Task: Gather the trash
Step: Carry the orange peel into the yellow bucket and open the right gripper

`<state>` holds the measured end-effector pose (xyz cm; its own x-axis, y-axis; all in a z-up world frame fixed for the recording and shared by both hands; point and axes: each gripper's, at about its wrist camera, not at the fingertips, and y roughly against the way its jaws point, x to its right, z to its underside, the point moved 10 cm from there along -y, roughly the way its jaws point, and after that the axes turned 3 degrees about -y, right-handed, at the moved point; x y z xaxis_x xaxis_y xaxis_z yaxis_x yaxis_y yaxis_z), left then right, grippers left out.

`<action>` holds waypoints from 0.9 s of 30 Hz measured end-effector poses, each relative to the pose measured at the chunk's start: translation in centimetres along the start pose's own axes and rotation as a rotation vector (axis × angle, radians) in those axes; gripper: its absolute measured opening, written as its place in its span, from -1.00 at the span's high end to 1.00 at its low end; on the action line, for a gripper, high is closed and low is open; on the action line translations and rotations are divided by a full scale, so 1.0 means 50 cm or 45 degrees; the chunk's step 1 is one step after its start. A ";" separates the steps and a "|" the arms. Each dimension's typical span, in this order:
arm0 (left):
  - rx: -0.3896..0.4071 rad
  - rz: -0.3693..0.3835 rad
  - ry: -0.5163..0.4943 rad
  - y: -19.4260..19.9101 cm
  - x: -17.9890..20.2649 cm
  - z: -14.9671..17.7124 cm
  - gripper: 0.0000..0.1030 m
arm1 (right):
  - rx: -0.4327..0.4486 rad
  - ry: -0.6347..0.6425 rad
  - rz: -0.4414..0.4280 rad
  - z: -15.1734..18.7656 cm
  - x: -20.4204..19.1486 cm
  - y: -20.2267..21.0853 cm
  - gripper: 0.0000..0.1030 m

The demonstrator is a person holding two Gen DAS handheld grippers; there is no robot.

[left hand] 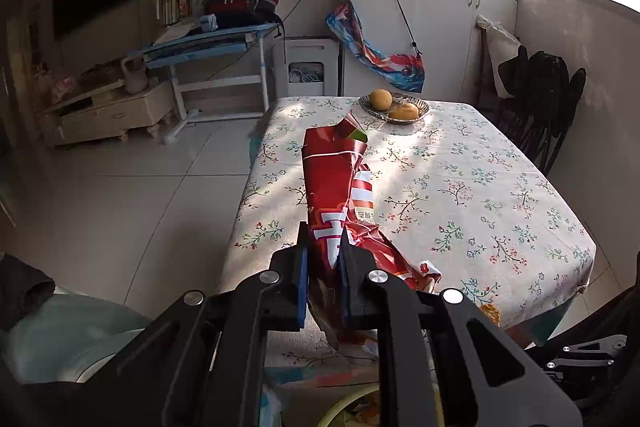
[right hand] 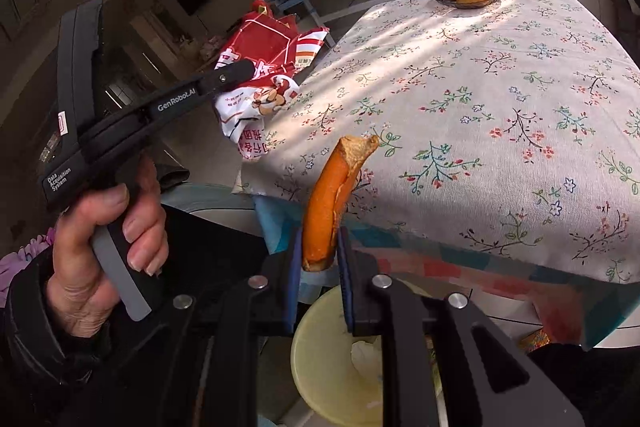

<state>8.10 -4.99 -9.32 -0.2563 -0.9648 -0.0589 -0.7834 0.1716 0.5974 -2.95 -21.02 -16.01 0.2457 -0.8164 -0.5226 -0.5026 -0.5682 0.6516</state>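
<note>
Left tongs (left hand: 323, 247) clamped on a crumpled red snack bag (left hand: 340, 195), held up in the air over the near-left corner of the counter (left hand: 500, 187), bag sticking upward past the fingers. Right tongs (right hand: 319, 247) pinch an orange peel strip (right hand: 332, 195), upright, just off the counter's near edge. Under the peel, a pale yellow bin (right hand: 320, 367) with something white inside. Person's left hand (right hand: 104, 251) grips the left tool's handle. Far end of the floral-cloth counter: glass dish (left hand: 394, 107) with two oranges (left hand: 380, 99).
</note>
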 end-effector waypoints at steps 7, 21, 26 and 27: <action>0.010 -0.001 -0.003 0.005 0.002 0.001 0.77 | -0.101 0.051 -0.010 0.038 -0.020 -0.023 0.65; 0.014 -0.003 0.000 0.011 -0.001 0.001 0.77 | -0.373 0.193 0.113 0.126 -0.018 -0.097 0.23; 0.013 -0.001 -0.001 0.014 -0.001 0.000 0.77 | -0.177 0.130 0.165 0.066 0.007 -0.058 0.02; 0.012 0.001 -0.003 0.014 0.000 0.001 0.77 | -0.124 0.110 0.189 0.050 0.015 -0.048 -0.02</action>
<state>7.53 -4.85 -8.91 -0.2580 -0.9643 -0.0606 -0.7888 0.1740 0.5896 -3.63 -20.01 -19.31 0.2472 -0.8955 -0.3701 -0.4568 -0.4445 0.7705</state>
